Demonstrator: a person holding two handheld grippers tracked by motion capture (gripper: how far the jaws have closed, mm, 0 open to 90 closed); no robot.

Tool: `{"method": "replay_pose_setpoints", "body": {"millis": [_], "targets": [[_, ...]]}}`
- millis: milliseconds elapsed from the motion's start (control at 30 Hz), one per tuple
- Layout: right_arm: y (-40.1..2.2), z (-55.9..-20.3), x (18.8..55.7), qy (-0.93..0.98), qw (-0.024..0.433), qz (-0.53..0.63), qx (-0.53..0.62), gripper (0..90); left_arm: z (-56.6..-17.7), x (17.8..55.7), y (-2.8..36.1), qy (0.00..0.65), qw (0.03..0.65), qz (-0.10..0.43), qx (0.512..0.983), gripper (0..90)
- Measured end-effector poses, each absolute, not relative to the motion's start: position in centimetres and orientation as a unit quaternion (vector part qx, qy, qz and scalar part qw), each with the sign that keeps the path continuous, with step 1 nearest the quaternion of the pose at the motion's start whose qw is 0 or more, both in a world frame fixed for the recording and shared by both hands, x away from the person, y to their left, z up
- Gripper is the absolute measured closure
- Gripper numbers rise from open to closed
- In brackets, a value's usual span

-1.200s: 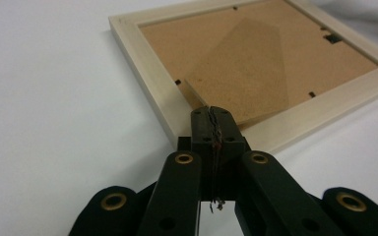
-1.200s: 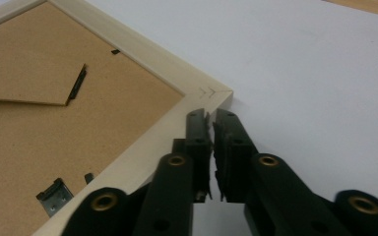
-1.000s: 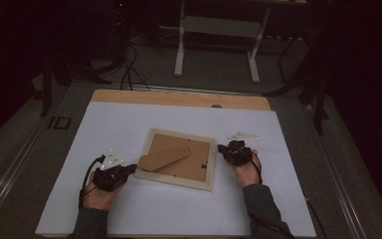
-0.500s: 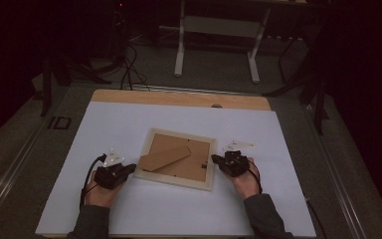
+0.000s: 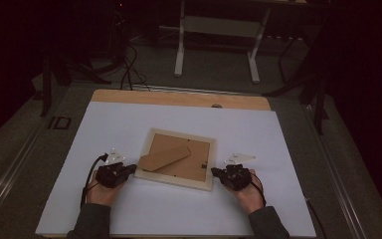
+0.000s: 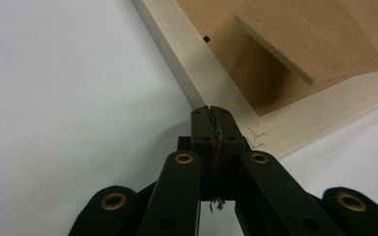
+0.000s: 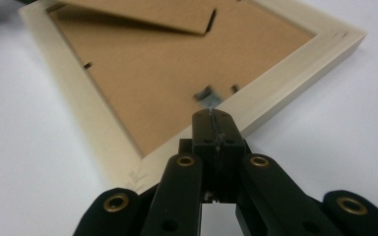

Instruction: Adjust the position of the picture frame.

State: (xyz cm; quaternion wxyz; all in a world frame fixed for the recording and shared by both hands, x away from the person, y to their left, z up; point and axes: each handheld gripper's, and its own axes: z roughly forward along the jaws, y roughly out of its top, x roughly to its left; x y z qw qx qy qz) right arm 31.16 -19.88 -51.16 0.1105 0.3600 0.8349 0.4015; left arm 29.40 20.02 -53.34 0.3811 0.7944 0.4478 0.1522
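Frame: picture frame [image 5: 178, 158] face-down, centre of the high view, on the white sheet [image 5: 129, 119].
Handling: likely light, stiff; the stand [image 5: 165, 157] looks snappable.
Grip: wooden rails.
Left gripper [image 5: 132, 168]: jaws closed, empty.
Right gripper [image 5: 214, 173]: same.

You work with a picture frame [image 5: 178, 160] of pale, smooth, matt wood; its backing [image 7: 172, 73] and fold-out stand [image 6: 320, 37] look like brown fibreboard, dull and slightly grainy. It lies on a smooth, matt white sheet [image 5: 179, 209], and your grippers' jaws are matt black plastic with brass-coloured rivets.
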Motion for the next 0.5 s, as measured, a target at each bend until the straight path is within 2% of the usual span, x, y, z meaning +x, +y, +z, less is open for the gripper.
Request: {"method": "replay_pose_setpoints", "body": {"millis": [500], "targets": [[-19.7, -51.7, 27.8, 0.858, 0.093, 0.39, 0.322, 89.7, -53.4, 29.4, 19.9, 0.446, 0.379, 0.15, 0.797, 90.0]]}}
